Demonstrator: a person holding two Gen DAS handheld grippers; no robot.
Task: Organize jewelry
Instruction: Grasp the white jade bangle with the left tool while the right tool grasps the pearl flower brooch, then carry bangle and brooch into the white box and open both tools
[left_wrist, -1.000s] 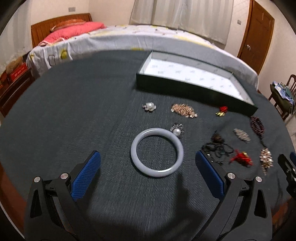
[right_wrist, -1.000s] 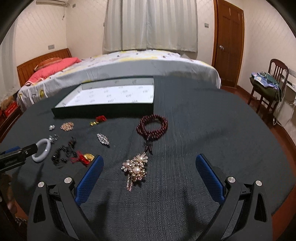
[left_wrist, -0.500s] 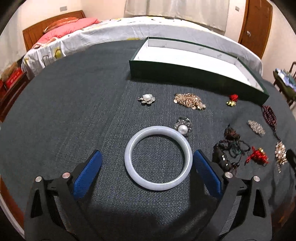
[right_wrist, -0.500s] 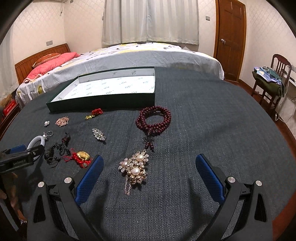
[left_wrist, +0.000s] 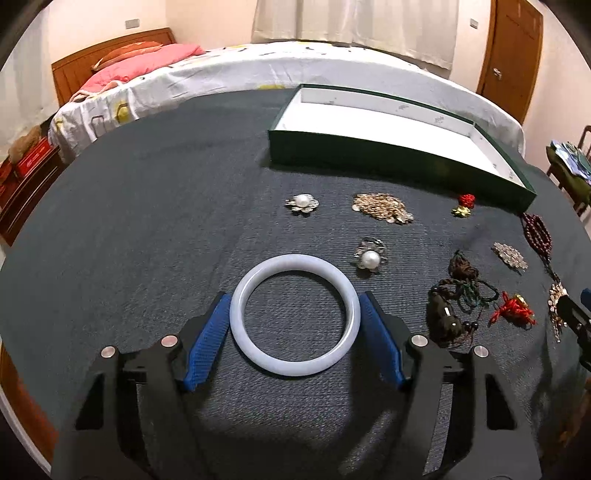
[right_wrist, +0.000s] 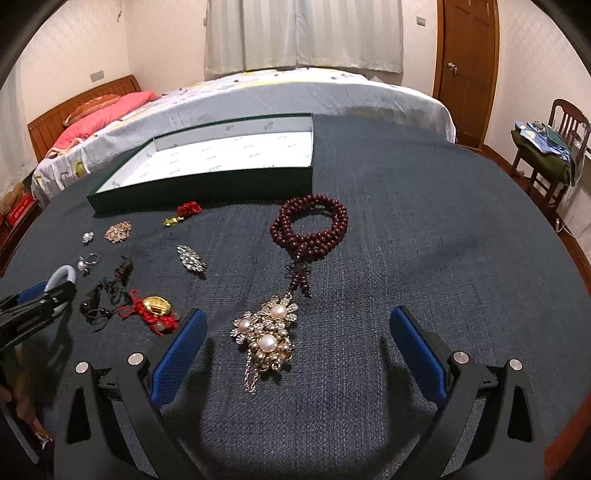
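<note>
A pale white bangle lies flat on the dark table cloth. My left gripper has its blue pads closed in against both sides of the bangle. It also shows in the right wrist view with the bangle at its tip. My right gripper is open and empty, just above a pearl and gold brooch. A dark red bead bracelet lies beyond it. The open green box with a white inside stands at the back.
Loose pieces lie between bangle and box: two pearl brooches, a gold chain pile, a red knot charm, a black cord, a red tassel charm, a crystal brooch. A bed stands behind the table.
My left gripper has moved forward over the bangle and its fingers have closed in from wide open to touch both sides. My right gripper has moved slightly forward and stays open.
</note>
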